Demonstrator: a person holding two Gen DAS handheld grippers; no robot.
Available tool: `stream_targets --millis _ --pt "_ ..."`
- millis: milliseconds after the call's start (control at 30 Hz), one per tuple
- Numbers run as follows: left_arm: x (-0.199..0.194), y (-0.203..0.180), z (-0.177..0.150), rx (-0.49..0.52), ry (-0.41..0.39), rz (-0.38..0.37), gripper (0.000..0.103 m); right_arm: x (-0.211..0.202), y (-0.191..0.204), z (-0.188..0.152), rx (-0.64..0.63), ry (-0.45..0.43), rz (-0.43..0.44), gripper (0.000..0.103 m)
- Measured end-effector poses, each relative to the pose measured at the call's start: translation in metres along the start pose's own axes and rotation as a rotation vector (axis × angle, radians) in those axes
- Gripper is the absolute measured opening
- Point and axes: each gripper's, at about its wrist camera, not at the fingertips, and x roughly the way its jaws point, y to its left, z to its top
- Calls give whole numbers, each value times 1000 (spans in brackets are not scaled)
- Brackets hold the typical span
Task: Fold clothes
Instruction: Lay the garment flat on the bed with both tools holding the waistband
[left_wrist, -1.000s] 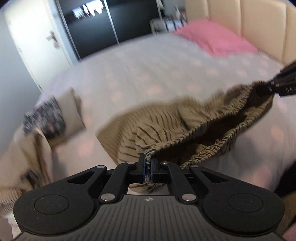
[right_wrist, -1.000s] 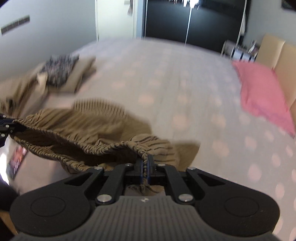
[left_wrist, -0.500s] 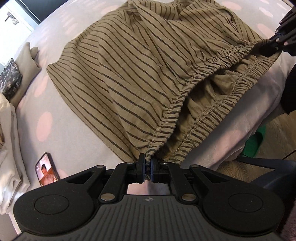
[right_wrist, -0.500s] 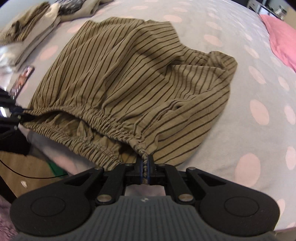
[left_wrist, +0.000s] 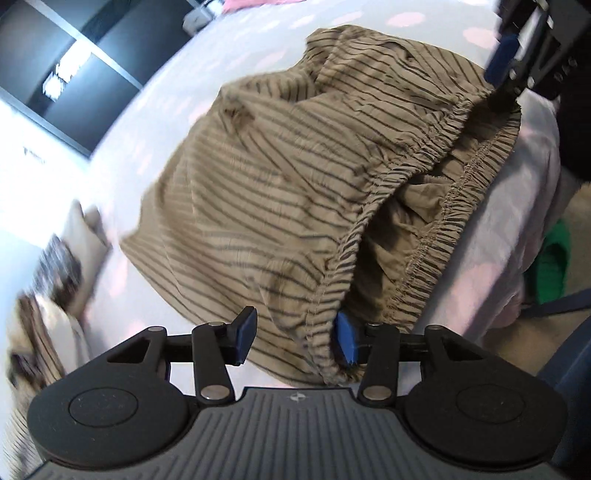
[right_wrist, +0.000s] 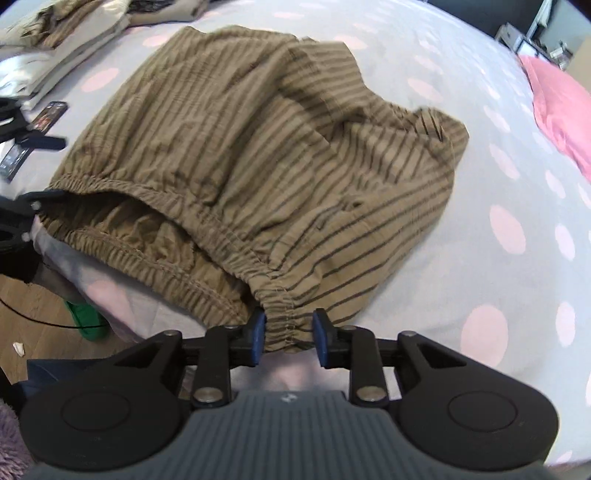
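Both grippers (left (left_wrist: 295, 338), right (right_wrist: 289, 338)) agape at skirt (right_wrist: 258, 147) waistband, bed edge.

This is a bedroom in a home: a wide bed (right_wrist: 498, 184) under a pale grey cover with pink dots fills both views. At the far right corner of the bed lies a pink pillow (right_wrist: 561, 107), and along its left edge sit stacks of folded clothes (right_wrist: 62, 33) with a phone (right_wrist: 50, 112) just beside them. Beyond the bed stands a dark wardrobe (left_wrist: 66, 74), and below its near edge show a wooden floor (right_wrist: 33, 306) and a green slipper (left_wrist: 552, 262).
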Motion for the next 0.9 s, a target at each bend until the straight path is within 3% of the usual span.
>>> stream_targets --millis 167,300,333,400,500,633,700,767,800,900 --pt "1 -22 2 137 -46 33 44 1 10 2 -61 -12 -38 33" --pt "6 -31 7 197 -41 16 44 -1 18 4 -119 -57 -53 37" --pt "8 -29 9 183 -33 6 42 -1 19 4 -135 -67 -52 39" --pt "10 -26 13 155 -17 -15 15 0 23 4 -165 -77 -47 40" --pt "9 -18 16 91 -11 -39 5 2 28 4 -212 -82 -56 40" --pt "0 3 19 -24 -60 -25 3 8 37 1 -280 -50 -49 45" --pt "-3 11 20 -71 -77 -26 3 11 41 0 -310 -42 -77 41" --pt "-6 15 19 -84 -84 -3 3 14 39 1 -297 -31 -113 10" --pt "-8 16 17 -85 -90 3 3 14 34 3 -265 -33 -116 5" --pt "-19 16 13 -77 -105 4 2 0 17 9 -159 -81 -90 5"
